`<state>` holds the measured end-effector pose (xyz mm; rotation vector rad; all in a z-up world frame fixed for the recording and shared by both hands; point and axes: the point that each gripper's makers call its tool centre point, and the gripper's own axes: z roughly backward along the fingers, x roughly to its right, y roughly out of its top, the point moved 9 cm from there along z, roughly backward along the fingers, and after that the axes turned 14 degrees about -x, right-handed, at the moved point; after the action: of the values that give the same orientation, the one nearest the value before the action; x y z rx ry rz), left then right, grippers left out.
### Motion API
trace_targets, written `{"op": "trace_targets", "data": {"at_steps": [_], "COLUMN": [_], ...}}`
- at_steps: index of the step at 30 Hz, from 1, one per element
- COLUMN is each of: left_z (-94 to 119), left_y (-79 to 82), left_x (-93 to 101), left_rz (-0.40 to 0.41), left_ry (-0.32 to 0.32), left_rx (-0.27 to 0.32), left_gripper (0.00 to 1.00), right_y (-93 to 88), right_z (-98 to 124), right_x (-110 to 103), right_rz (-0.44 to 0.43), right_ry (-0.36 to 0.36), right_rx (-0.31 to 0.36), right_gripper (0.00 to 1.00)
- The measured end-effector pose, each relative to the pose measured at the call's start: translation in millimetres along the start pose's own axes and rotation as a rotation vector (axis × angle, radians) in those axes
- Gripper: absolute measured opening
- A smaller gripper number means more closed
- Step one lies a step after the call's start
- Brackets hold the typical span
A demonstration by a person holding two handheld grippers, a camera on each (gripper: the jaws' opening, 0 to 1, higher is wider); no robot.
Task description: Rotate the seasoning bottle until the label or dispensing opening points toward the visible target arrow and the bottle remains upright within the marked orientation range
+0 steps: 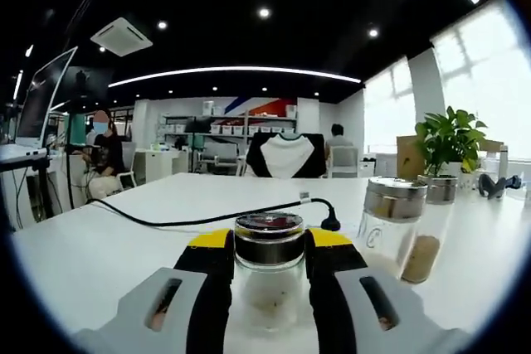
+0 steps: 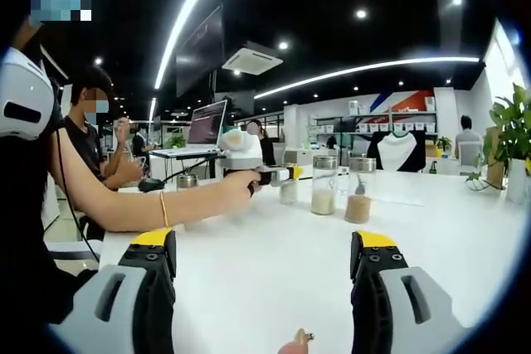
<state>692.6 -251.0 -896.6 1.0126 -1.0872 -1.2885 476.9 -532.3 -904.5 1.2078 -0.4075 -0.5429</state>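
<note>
On the white table (image 1: pixel 99 246), the left gripper (image 1: pixel 270 267) is clamped on the seasoning bottle (image 1: pixel 269 275), which stands upright, long axis vertical, left of two more shakers (image 1: pixel 392 225). Its glass looks hard, smooth and likely slippery, and nearly empty, so light; the jaws grip the body just under the metal cap. No arrow is visible, and its facing is unclear. The right gripper (image 2: pixel 264 267) hangs wide apart, empty.

- A white table (image 1: pixel 99 238) is seen, crossed by a black cable (image 1: pixel 207 217).
- A potted plant (image 1: pixel 448 143) is set near its far edge.
- A laptop (image 2: pixel 206 126) is raised on a stand.
- Shelving (image 1: pixel 228 126) is seen in the background.
</note>
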Motion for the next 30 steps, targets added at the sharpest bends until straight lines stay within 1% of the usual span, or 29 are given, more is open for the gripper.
{"op": "trace_targets", "data": {"at_steps": [4,10,12,17,19,21,24,26,28,30], "left_z": [10,18,20,25,28,30,37,43,49,53], "left_y": [15.9,30.8,31.8,33.1,36.9,41.0,48.9,56.5,62.9,68.8], "left_x": [1.9,1.7,1.2,2.4,3.3,4.5,7.9,11.2,14.9,20.2], "left_rz": [-0.007,0.002,0.027,0.034,0.057,0.059,0.056,0.064,0.051,0.019], "left_ry": [-0.007,-0.022,-0.029,-0.044,-0.065,-0.081,-0.102,-0.141,-0.166,-0.187], "left_rx": [0.043,0.072,0.067,0.059,0.083,0.084,0.108,0.132,0.148,0.16], "left_gripper": [0.35,0.35,0.35,0.35,0.35,0.35,0.35,0.35,0.35,0.35], "right_y": [1.5,2.3,2.3,2.3,3.4,4.7,5.8,6.3,7.0,7.6], "right_z": [0,-1,-1,0,1,1,2,2,2,3], "right_x": [0,-1,-1,-3,-3,-3,-4,-5,-5,-5], "right_rz": [0.001,0.005,0.002,0.004,0.007,0.008,0.015,0.018,0.022,0.025], "right_ry": [0.0,0.0,0.001,0.005,0.005,0.007,0.005,0.006,0.006,0.001], "right_rx": [0.004,0.005,0.005,0.002,0.004,0.008,0.006,0.006,0.006,0.006], "right_gripper": [0.88,0.88,0.87,0.87,0.87,0.87,0.87,0.87,0.87,0.87]}}
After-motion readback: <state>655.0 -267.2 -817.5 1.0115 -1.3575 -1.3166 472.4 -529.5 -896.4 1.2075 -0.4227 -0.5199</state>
